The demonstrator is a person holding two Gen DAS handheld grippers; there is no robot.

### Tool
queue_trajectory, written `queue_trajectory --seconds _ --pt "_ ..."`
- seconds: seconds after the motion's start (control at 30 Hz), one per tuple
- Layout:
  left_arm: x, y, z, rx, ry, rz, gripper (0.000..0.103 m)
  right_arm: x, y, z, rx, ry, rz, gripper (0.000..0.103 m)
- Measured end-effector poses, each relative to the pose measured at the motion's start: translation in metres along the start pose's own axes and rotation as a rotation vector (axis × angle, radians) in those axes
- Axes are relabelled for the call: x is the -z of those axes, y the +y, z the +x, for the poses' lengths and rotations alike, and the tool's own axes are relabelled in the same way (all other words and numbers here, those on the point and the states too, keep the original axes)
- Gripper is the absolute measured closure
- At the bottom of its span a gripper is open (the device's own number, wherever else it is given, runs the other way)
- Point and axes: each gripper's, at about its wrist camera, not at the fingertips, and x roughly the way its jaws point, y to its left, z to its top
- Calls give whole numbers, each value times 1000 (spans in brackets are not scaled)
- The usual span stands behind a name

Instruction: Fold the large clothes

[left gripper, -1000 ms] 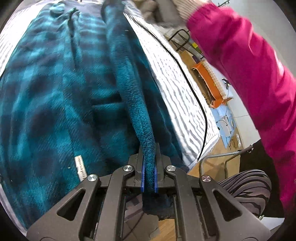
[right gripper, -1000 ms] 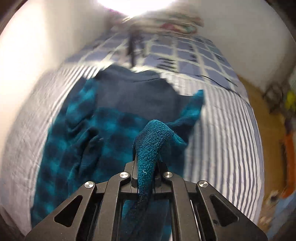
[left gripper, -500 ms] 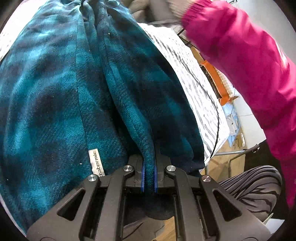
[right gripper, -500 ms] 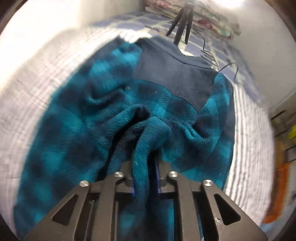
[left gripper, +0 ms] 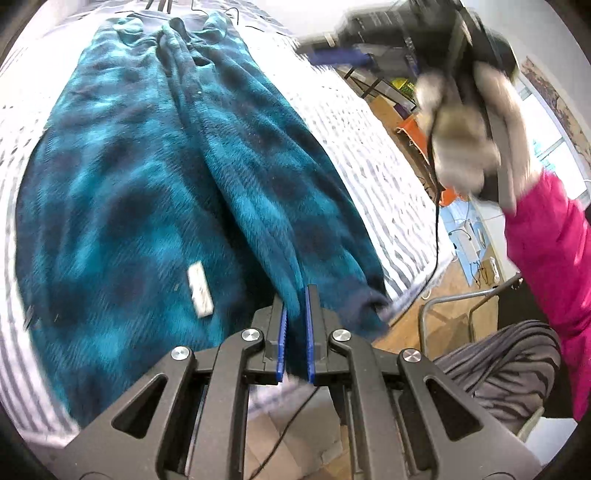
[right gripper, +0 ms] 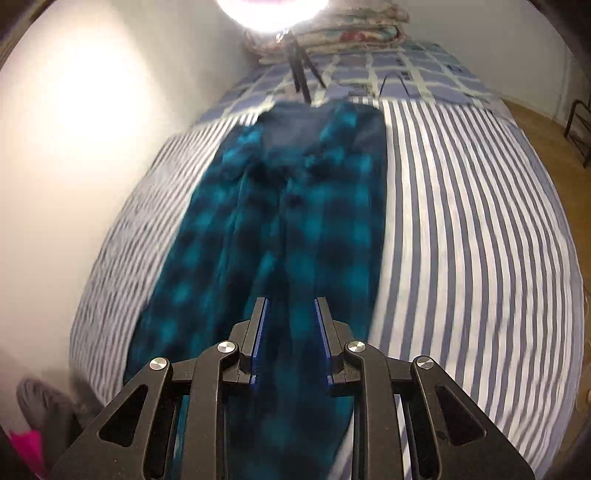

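A teal and dark-blue plaid fleece garment (left gripper: 147,177) lies lengthwise on the striped bed, both sides folded toward the middle; it also shows in the right wrist view (right gripper: 280,221). My left gripper (left gripper: 295,295) is shut on the garment's folded hem edge at the near end of the bed. My right gripper (right gripper: 290,306) is open and empty, held above the garment's lower part. In the left wrist view the right gripper (left gripper: 436,33) is blurred and raised at the upper right.
The bed has a blue-and-white striped sheet (right gripper: 461,221) and a checked blanket (right gripper: 406,74) at the far end with a tripod (right gripper: 299,74) and pillows. A wall (right gripper: 74,129) runs along the left. A black cable (left gripper: 436,236) hangs over the bed edge. Wooden floor and clutter lie to the right.
My right gripper has let go of the fleece edge, opened and lifted back. The folded side now lies flat on the garment. My left gripper still holds the hem.
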Motion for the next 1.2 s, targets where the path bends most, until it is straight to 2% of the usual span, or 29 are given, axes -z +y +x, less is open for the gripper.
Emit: queue_trajectory --seconds 0.17,0.23,0.47,0.5,0.53,0.6,0.67,0.7,0.77,0.83,0.93,1.03,1.07,1.1,1.13,1.2 --pt "15 18 -43 7 -27 -15 99 48 9 -2 -27 39 10 81" --pt "19 24 -60 -22 -52 -17 99 62 16 -1 -58 58 18 81" --pt "24 54 -93 -125 -127 -85 97 93 50 32 -37 118 -53 81" --pt "24 60 -97 -150 -135 -94 87 97 54 39 -38 134 -64 81" --pt "24 65 -98 -159 -140 -103 68 102 57 49 -56 159 -65 81" --pt "25 81 -104 -181 -159 -131 54 116 67 64 -53 208 -105 80" --pt "26 97 -106 -196 -150 -164 54 121 76 65 -9 187 -167 81" --pt "26 105 -107 -199 -145 -182 54 119 75 60 -18 187 -152 81" --pt "25 116 -106 -204 -146 -216 54 116 68 45 -90 168 -90 81" --pt "25 121 -107 -192 -154 -237 54 114 58 24 -122 120 -39 81" --pt "20 109 -105 -162 -169 -204 54 115 44 2 -156 77 30 81" --pt "13 82 -94 -134 -156 -127 54 117 36 -4 -179 68 94 80" --pt "12 73 -89 -129 -147 -99 54 118 34 0 -180 78 118 73" --pt "12 65 -85 -120 -141 -83 54 120 35 4 -175 85 135 57" --pt "11 62 -82 -109 -136 -77 54 121 37 9 -165 84 135 53" --pt "12 55 -77 -92 -123 -68 55 122 45 21 -93 90 110 53"
